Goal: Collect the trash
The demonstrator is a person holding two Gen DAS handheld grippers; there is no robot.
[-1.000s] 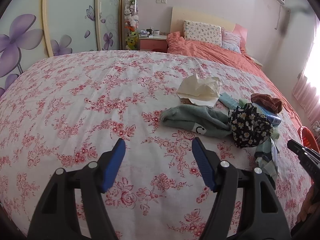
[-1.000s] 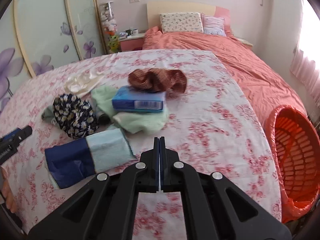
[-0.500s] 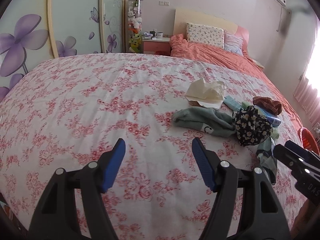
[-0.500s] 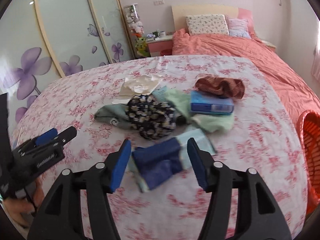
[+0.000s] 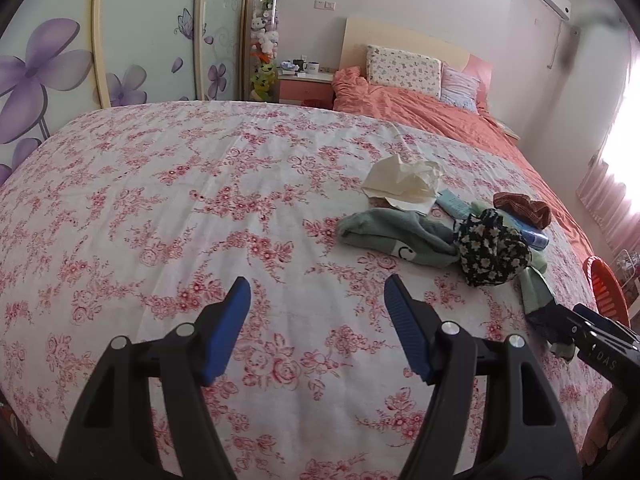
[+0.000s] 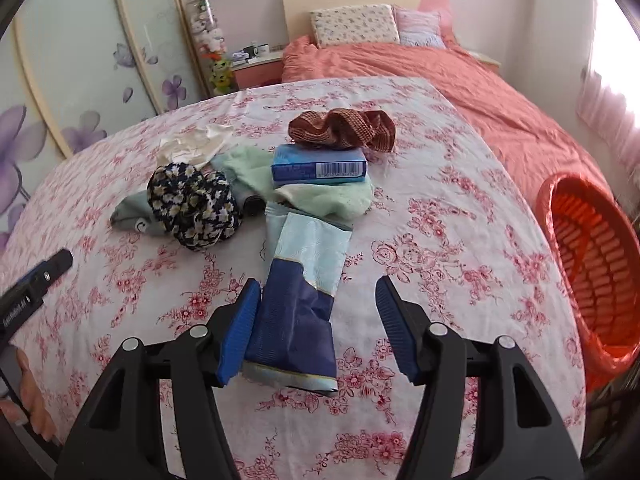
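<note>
A flat blue and pale-blue wrapper (image 6: 302,288) lies on the flowered bedspread, its near end between the open fingers of my right gripper (image 6: 316,314); the left pad touches its edge. Beyond it lie a blue box (image 6: 319,164), a pale-green cloth (image 6: 328,198), a brown knit piece (image 6: 344,132), a black flowered cloth (image 6: 192,204) and crumpled cream paper (image 6: 196,144). My left gripper (image 5: 318,320) is open and empty above bare bedspread, left of the pile (image 5: 492,252). The cream paper (image 5: 404,182) also shows there.
An orange basket (image 6: 592,264) stands off the bed's right edge. A grey-green sock (image 5: 392,236) lies left of the pile. Pillows and a salmon duvet (image 6: 420,60) are at the far end. A nightstand (image 5: 306,84) and wardrobe doors stand at the back left.
My right gripper opened from shut and moved over the blue wrapper, which now lies between its fingers. The left gripper stayed open and shifted only slightly.
</note>
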